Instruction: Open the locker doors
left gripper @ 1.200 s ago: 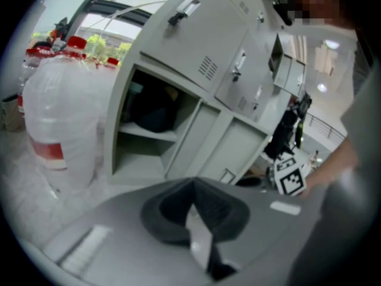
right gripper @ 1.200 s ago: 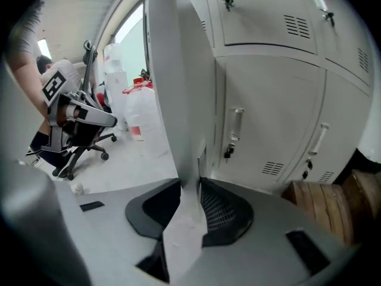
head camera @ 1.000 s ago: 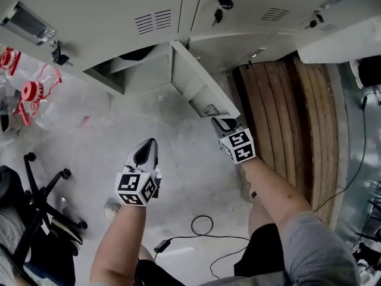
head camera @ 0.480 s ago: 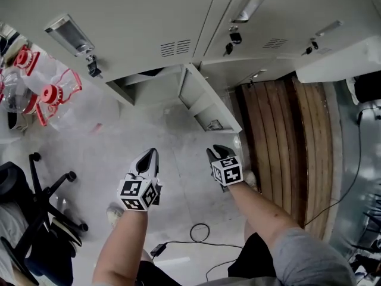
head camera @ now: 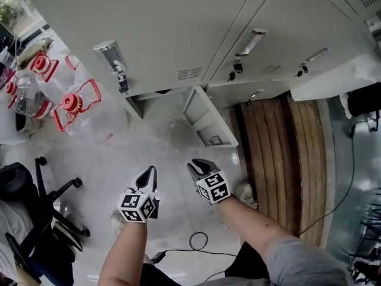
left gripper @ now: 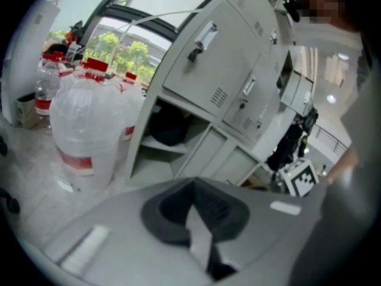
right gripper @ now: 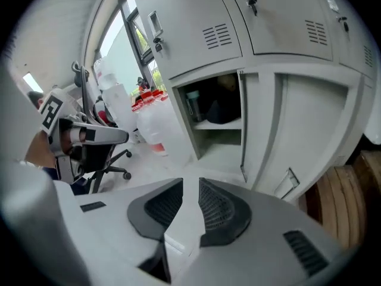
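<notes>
Grey steel lower door [head camera: 208, 121] hangs open; our left gripper [head camera: 151, 173] clenched, empty; right gripper [head camera: 194, 165] just narrowing, empty; we risk slipping off upper handle [head camera: 250, 41]

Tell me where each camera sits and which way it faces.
Head view: on the head, steeply down onto the open locker; forearms, left hand-held gripper and right hand-held gripper show.
Left gripper view: along its jaws toward that locker.
Right gripper view: along its jaws at the locker; left hand-held gripper shows.
All share that locker.

Grey concrete floor [head camera: 158, 151], black office chair [head camera: 37, 198]
</notes>
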{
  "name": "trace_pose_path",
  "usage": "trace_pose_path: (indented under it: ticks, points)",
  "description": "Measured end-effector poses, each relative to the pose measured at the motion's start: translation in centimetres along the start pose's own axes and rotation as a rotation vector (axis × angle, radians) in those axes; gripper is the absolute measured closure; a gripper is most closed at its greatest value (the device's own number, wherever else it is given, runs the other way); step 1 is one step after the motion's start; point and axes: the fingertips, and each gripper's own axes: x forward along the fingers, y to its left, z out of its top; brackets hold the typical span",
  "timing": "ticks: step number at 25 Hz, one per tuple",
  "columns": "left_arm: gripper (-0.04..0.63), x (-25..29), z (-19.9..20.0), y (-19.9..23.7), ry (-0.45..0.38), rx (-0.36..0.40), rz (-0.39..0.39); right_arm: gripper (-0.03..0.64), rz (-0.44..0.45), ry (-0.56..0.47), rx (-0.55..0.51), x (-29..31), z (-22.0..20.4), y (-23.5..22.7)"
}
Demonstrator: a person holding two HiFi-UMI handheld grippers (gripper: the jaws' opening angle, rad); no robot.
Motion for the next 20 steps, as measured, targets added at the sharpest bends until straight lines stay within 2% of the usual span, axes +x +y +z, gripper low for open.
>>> trace_pose_path:
  ticks: [4, 7, 10, 14, 16, 20]
  points:
    - [0.591, -3.6, 1.0, -2.2, 0.033, -0.015, -0.005, 0.542, 0.011, -0.008, -0.021, -4.7, 3.6, 1.5]
    - [0.591, -5.8, 4.4, -5.5, 0.041, 0.034, -0.056, 0.552, 0.025, -0.041, -0.057, -9.3, 8.2, 2.4]
    - [0.591, -7.4, 10.3, -9.1, 0.012, 0.112, -0.108, 0.561, 0.026, -0.129, -0.082, -15.1, 14.5, 2.6]
    - [0.591, -10.4, 18.6, -16.6, -0.047, 0.18, -0.167, 0.566, 0.013, -0.233, -0.074, -25.8, 21.9, 2.2]
    - [0.591, -10.8, 22.8, -21.0, -0.083, 0.217, -0.2, 0.568, -0.011, -0.275, -0.058, -31.4, 25.1, 0.5]
    - [0.591, -9.9, 32.0, -31.0, -0.17, 0.281, -0.227, 0.575, -0.003, -0.441, -0.03, -43.1, 32.2, -4.5]
